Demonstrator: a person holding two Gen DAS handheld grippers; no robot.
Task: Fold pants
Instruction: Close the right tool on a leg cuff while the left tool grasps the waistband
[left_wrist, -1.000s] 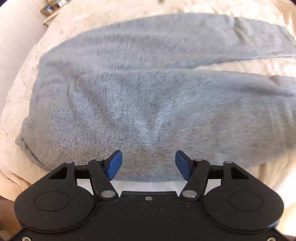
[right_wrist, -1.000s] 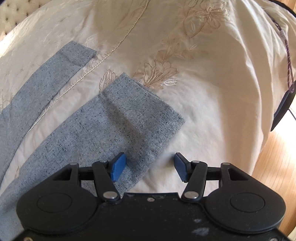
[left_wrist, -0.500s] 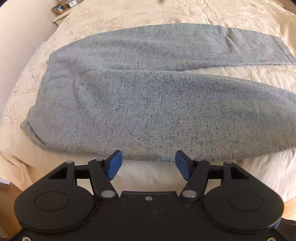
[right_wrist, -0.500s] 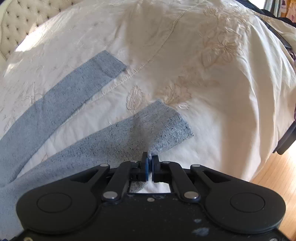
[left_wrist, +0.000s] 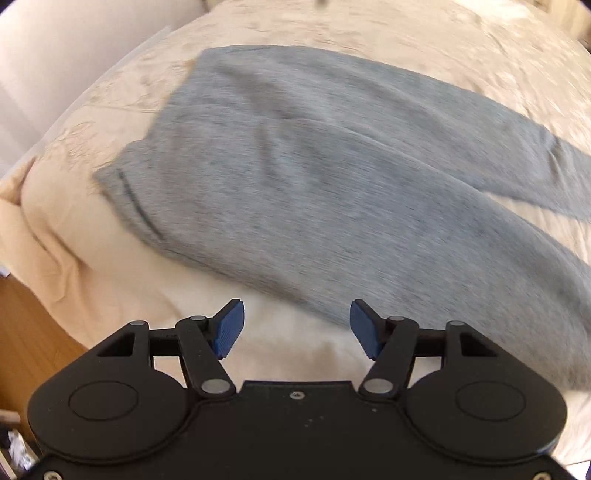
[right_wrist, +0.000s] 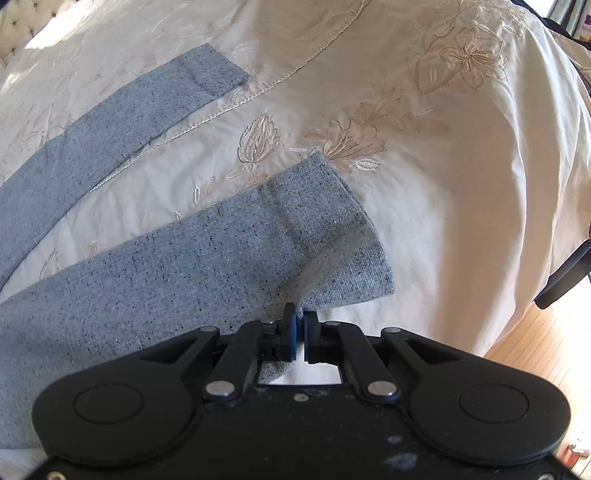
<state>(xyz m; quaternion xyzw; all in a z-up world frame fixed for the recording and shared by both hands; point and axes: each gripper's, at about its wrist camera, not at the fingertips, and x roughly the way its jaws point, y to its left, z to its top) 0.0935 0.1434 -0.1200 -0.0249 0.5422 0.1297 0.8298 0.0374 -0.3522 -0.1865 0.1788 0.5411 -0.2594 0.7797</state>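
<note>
Cream bedspread (right_wrist: 461, 192), right hand-held gripper (right_wrist: 300, 326) pinching pants (right_wrist: 177, 280) hem edge — left hand-held gripper (left_wrist: 296, 328) wide, empty

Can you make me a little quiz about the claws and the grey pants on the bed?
1. True or false: the left claw is open, with nothing between its blue pads.
2. What does the right claw pinch? A) a pillow B) the hem edge of the nearer leg of the speckled grey knit pants C) a sock
3. Fill in: the pants lie on a cream bedspread embroidered with ____.

Key: 1 true; 2 B; 3 flowers.
</note>
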